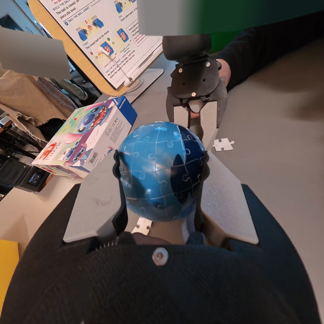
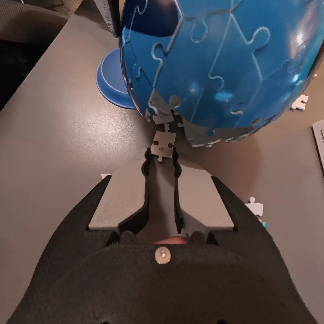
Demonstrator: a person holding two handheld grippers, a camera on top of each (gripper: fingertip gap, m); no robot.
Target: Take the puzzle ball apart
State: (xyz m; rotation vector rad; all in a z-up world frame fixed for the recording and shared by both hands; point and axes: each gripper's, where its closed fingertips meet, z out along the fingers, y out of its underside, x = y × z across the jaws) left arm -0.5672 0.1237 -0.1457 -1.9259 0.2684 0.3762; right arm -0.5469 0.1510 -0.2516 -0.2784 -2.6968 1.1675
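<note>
The left gripper [image 1: 161,157] clamps the blue puzzle ball [image 1: 162,171] between its 2 fingers, holding it above the grey table [image 1: 263,157] with the gap of missing pieces on its underside. The right gripper [image 2: 161,150], below the ball, is closed on a white puzzle piece [image 2: 164,144] (blank side showing), which hangs by its tab from another piece at the edge of that gap. Loose pieces [image 1: 223,144] lie on the table, a blue stand [image 2: 112,82] sits behind the ball, and the puzzle box [image 1: 84,138] lies to the left, below a propped instruction sheet [image 1: 105,35].
</note>
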